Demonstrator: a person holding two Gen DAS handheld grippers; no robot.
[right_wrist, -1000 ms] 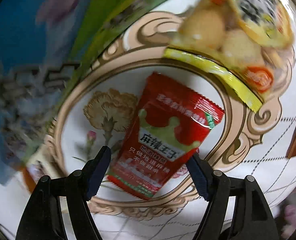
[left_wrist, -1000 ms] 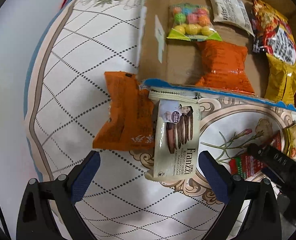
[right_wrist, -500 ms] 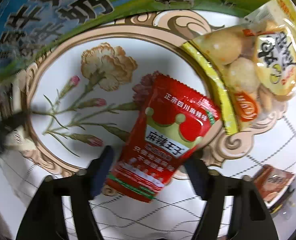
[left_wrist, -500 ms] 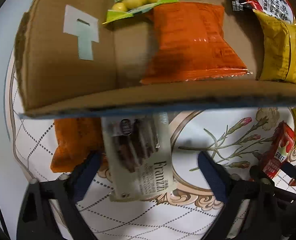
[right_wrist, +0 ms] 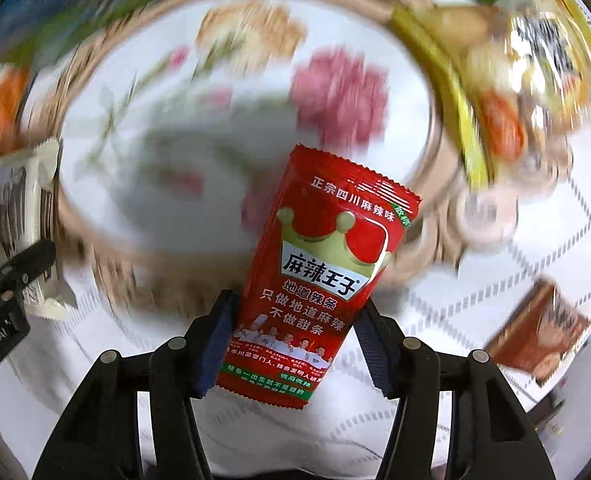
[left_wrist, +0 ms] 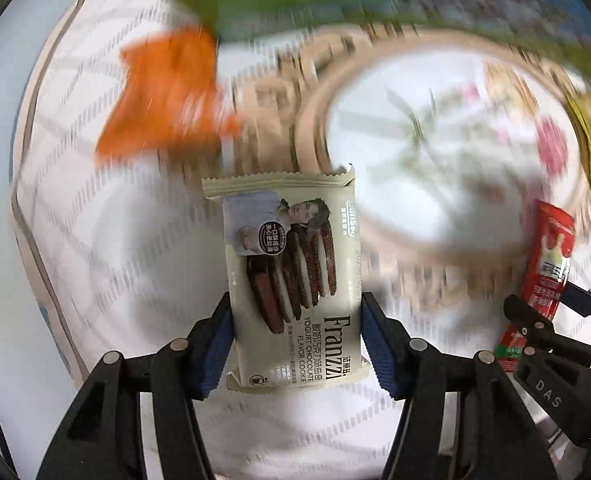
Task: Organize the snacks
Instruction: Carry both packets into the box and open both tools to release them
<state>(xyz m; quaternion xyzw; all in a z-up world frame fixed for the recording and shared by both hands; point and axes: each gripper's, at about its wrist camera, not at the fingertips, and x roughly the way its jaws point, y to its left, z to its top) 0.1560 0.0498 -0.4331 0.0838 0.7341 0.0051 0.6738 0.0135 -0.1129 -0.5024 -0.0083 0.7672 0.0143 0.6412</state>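
Snacks in both grippers, seen from above a flowered tablecloth [left_wrist: 107,264]. At the far left of the left wrist view an orange packet [left_wrist: 167,96] lies on the cloth, blurred and well apart from the fingers. Below it, the left gripper [left_wrist: 295,340] has its jaws closing on a cream cookie packet [left_wrist: 291,280]; both blue pads press its long edges, where a second ago they stood wide with the packet lying untouched between them. That packet now looks sharp against a smeared background, which suggests it is off the cloth and travelling with the hand.

To the right, the right gripper [right_wrist: 295,344] pinches a red spicy-strip packet [right_wrist: 319,280] near its lower end, jaws likewise closing, the packet standing tilted up out of the pads. A second ago it lay flat on the cloth between spread fingers. Further right lie a clear yellow-edged bag of round snacks [right_wrist: 515,80] and a small brown packet [right_wrist: 539,332], both on the cloth and untouched.

With one packet secured in each hand, the picking step appears done; carrying them to wherever the snacks are being gathered is likely next. No box is clearly visible at this moment.
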